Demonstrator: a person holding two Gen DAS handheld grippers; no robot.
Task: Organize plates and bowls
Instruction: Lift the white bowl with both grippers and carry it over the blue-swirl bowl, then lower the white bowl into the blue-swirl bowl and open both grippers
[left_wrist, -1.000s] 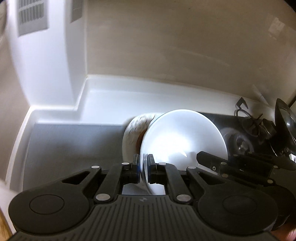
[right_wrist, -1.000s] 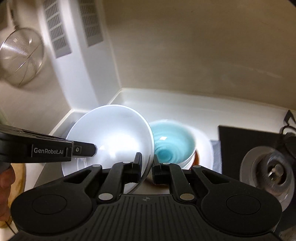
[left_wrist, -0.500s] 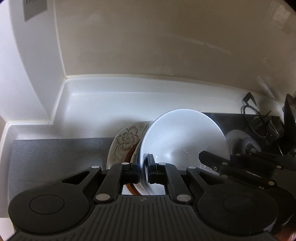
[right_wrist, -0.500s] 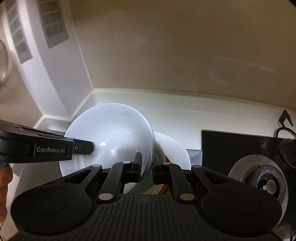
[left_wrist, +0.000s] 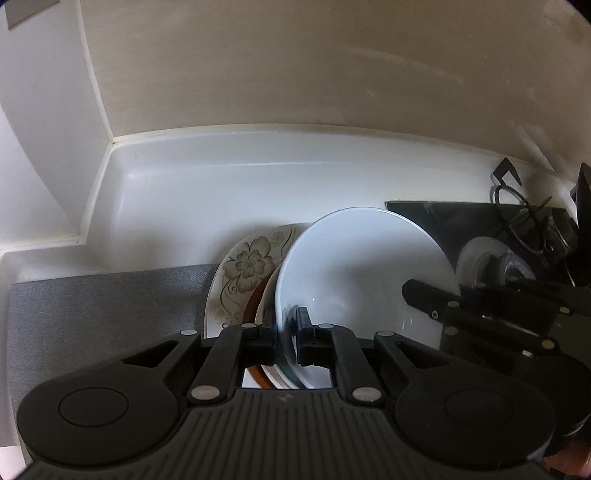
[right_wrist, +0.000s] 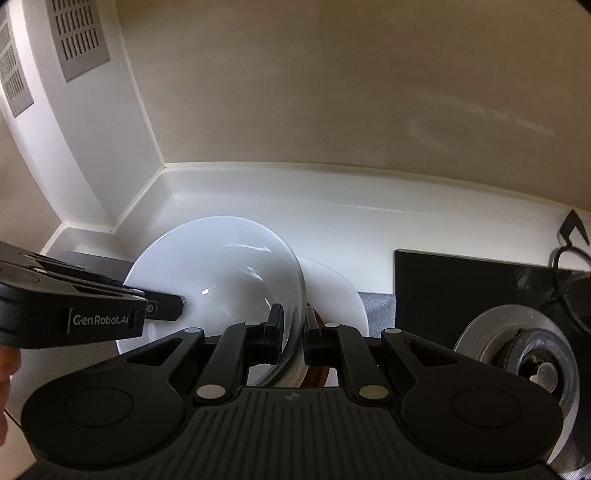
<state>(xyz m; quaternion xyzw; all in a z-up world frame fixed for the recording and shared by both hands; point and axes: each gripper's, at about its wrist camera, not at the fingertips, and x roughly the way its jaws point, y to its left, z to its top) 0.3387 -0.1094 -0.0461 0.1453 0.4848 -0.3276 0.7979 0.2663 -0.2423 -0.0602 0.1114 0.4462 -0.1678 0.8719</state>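
A large white bowl (left_wrist: 362, 273) is held by both grippers on opposite rims. My left gripper (left_wrist: 287, 338) is shut on its near rim; my right gripper (right_wrist: 293, 332) is shut on the other rim, and the bowl (right_wrist: 218, 273) fills the left of the right wrist view. The bowl sits on or just over a stack with a floral plate (left_wrist: 243, 273), a brown-rimmed plate (left_wrist: 255, 302) and a white plate (right_wrist: 332, 291). Whether it touches the stack I cannot tell. The right gripper's body (left_wrist: 491, 310) shows in the left wrist view; the left gripper's body (right_wrist: 74, 314) in the right.
The stack stands on a grey mat (left_wrist: 103, 306) on a white counter (left_wrist: 221, 192) against a beige wall. A black gas hob (right_wrist: 480, 280) with a steel burner (right_wrist: 524, 358) and pan support (left_wrist: 528, 229) lies to the right. A white column (right_wrist: 74, 155) with vents stands left.
Both grippers carried the white bowl to the right and down over the stack. The blue bowl seen a second ago is now covered by the white bowl.
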